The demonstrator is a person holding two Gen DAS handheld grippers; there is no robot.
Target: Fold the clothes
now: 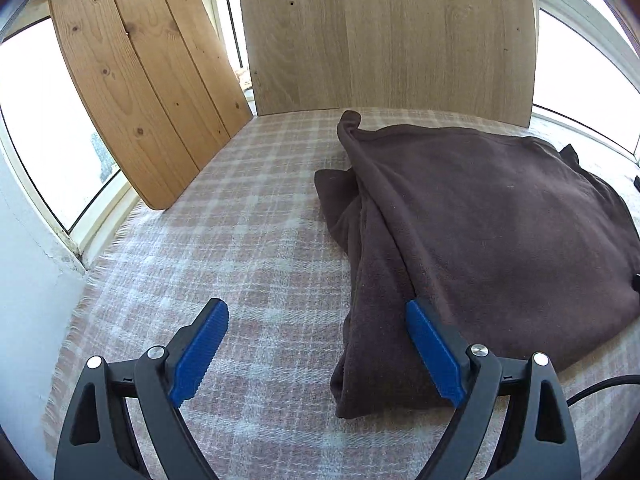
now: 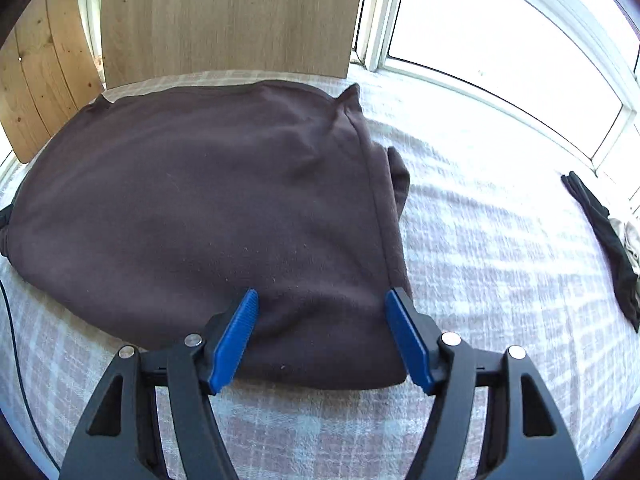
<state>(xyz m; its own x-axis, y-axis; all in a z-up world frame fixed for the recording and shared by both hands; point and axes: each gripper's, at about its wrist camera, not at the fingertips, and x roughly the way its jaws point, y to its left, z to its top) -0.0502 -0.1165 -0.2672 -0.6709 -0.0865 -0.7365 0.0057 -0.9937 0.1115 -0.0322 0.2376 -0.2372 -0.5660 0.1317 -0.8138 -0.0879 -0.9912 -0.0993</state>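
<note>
— Left gripper (image 1: 316,322) first: how does it stand?

— Spread wide, nothing pinched. Its blue ribbed pads (image 1: 198,354) sit on black arms with silver pins. One finger is over bare blanket; the other lies against the near left edge of the dark brown garment (image 1: 480,232), though I cannot tell whether it actually touches.

— And the right gripper (image 2: 322,308)?

— Parted too, a bit narrower, with no cloth clamped. Both tips hover over the near right corner of the same garment (image 2: 200,200); the fabric shows between them, but the pads are not pressing it.

— What does the garment look like?

— Soft, fleecy, matt brown with bits of pale lint. It is folded into a thick, rounded slab. A hemmed edge runs along its left side, rising to a small peak at the far corner, and loose folds of a lower layer stick out beneath that edge. On the right side a seam runs front to back, with another fold bulging out past it.

— Where is it lying?

— On a woven checked blanket (image 1: 248,240), pink-grey and cream, fringed at its left edge. Behind stand a pale oak panel (image 1: 384,36) and knotty pine boards (image 1: 136,92), with bright windows on either side.

— Anything else nearby?

— A black cloth (image 2: 604,236) well apart to the right, and a thin black cable (image 2: 16,344) at the blanket's left.
</note>
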